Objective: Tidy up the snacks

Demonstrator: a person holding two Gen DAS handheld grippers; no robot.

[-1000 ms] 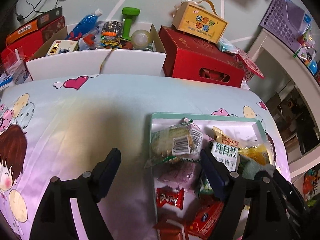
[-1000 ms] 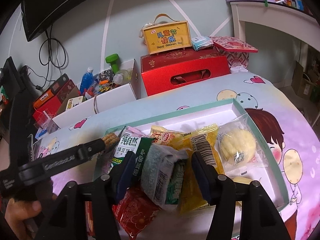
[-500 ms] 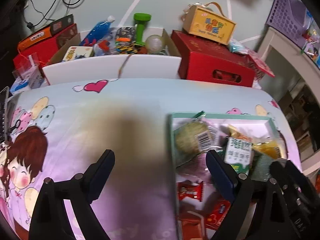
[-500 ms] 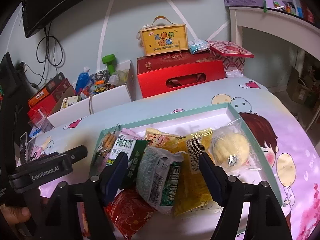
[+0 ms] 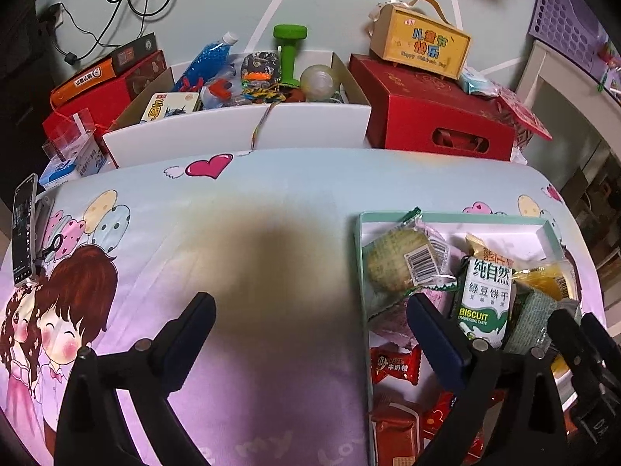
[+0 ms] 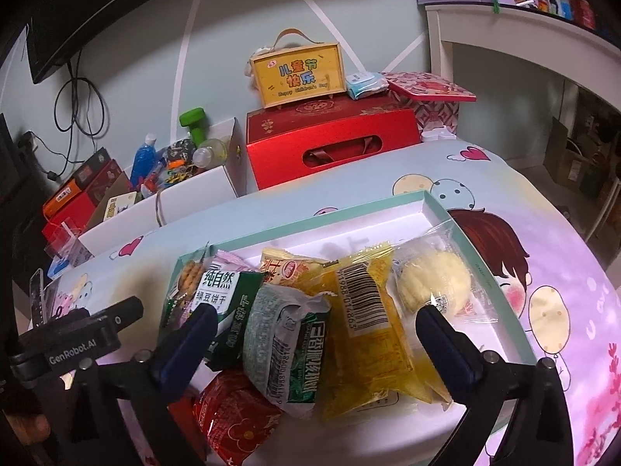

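Observation:
A shallow white tray with a green rim [image 5: 359, 256] [image 6: 438, 206] lies on the cartoon tablecloth and holds several snack packets. My left gripper [image 5: 310, 310] hangs over the cloth, its jaws opening with nothing between them; its right finger [image 5: 431, 330] reaches over the tray's left edge, near a round cookie packet [image 5: 396, 260] and a green-white biscuit packet [image 5: 485, 295]. My right gripper [image 6: 316, 322] is over the tray, its jaws opening wide. A green-grey packet [image 6: 283, 341] and a yellow packet [image 6: 365, 330] lie between its fingers, untouched by the pads. A bun packet [image 6: 434, 283] sits to the right.
Behind the table stand a white cardboard box of toys [image 5: 240, 132] with a green dumbbell [image 5: 289, 54], a red gift box [image 5: 434, 116] and a yellow box [image 5: 421, 44] on top. A phone [image 5: 23, 233] stands at the table's left edge. A white shelf [image 6: 504, 39] stands at the right.
The right jaws have spread wide off the green-grey packet, which now lies in the tray. The left jaws have widened, and the left view has swung left, off the tray.

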